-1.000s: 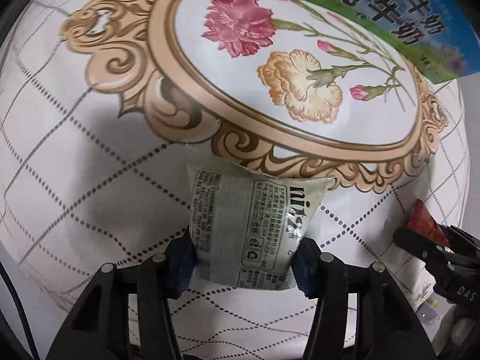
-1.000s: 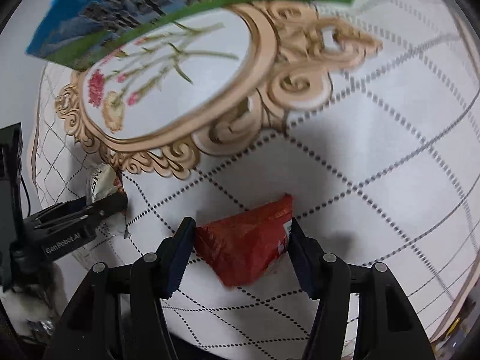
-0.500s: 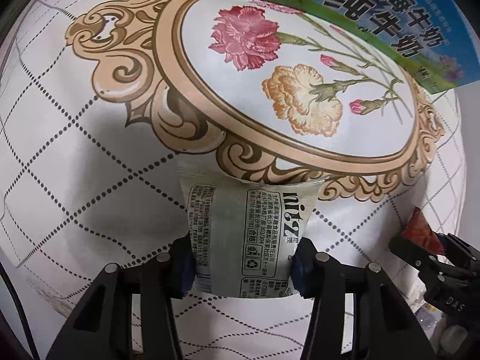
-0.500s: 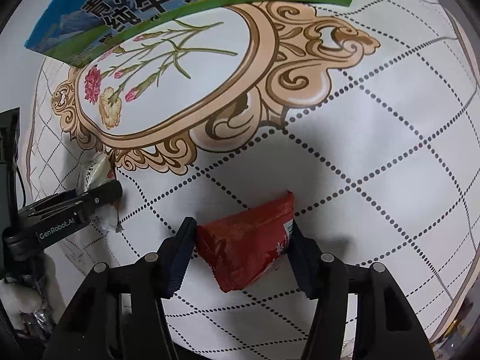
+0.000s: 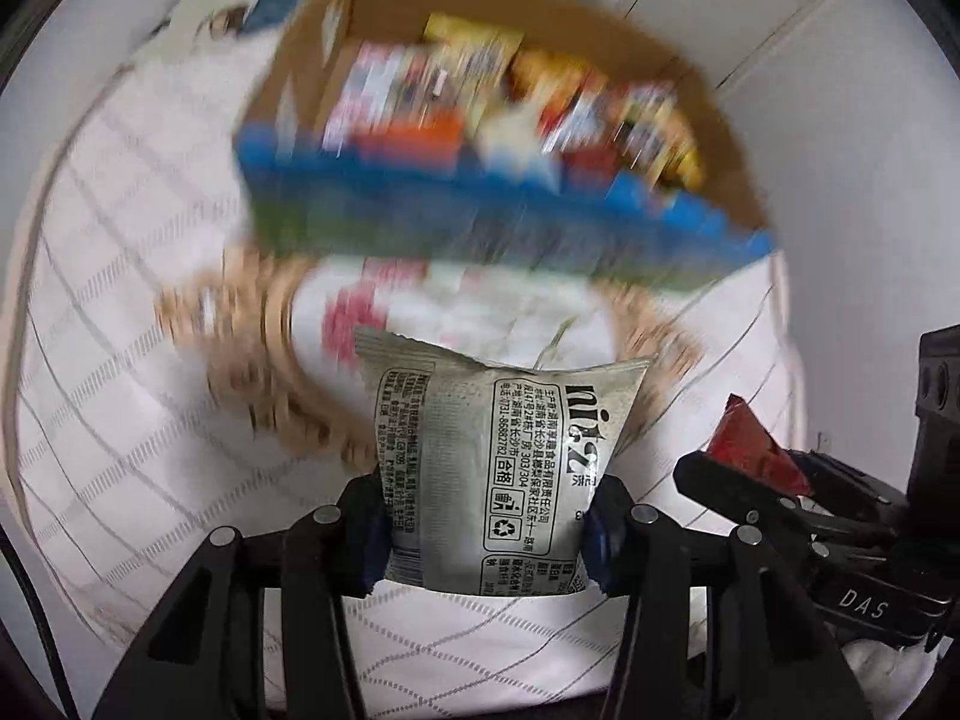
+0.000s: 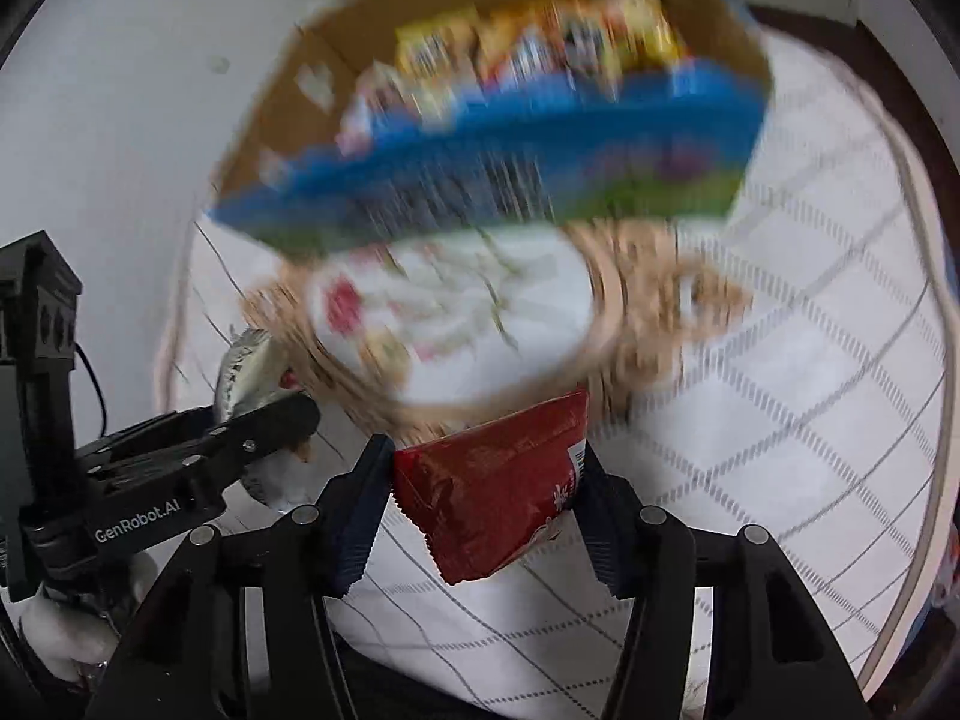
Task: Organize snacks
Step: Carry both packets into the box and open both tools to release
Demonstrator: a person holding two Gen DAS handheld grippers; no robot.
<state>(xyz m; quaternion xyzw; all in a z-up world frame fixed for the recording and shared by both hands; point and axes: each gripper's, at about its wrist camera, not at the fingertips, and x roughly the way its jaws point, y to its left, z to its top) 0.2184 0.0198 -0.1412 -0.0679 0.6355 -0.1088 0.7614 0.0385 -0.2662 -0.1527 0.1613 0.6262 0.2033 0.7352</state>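
Since earlier: both tongs have risen off the desk with their packets, so the box's open top, out of view before, now shows; both sets of jaws have just been closing a little on the packets between them.
Desk [image 5: 120,420]: covered with a white diamond-grid cloth bearing a flowered oval; it carries the box at its far side, so the packets have only a short way to go.
Cardboard box [image 5: 708,138]: blue and green printed front, top open towards the cameras; blurred, colourful snack packs already fill it, which I judge makes it the place for these two packets.
Grey packet [image 5: 486,480]: pinched by its lower sides, upright, printed back facing the camera, clear of the cloth, short of the box.
Red packet [image 6: 492,498]: held tilted, one corner hanging down, also in the air before the box.
Left tongs [image 5: 486,546]: narrowly set, pads pressing both edges of the grey packet.
Right tongs [image 6: 480,510]: about half spread, clamped across the red packet's width.
Next move, as I judge: carry both over the rim, then release.
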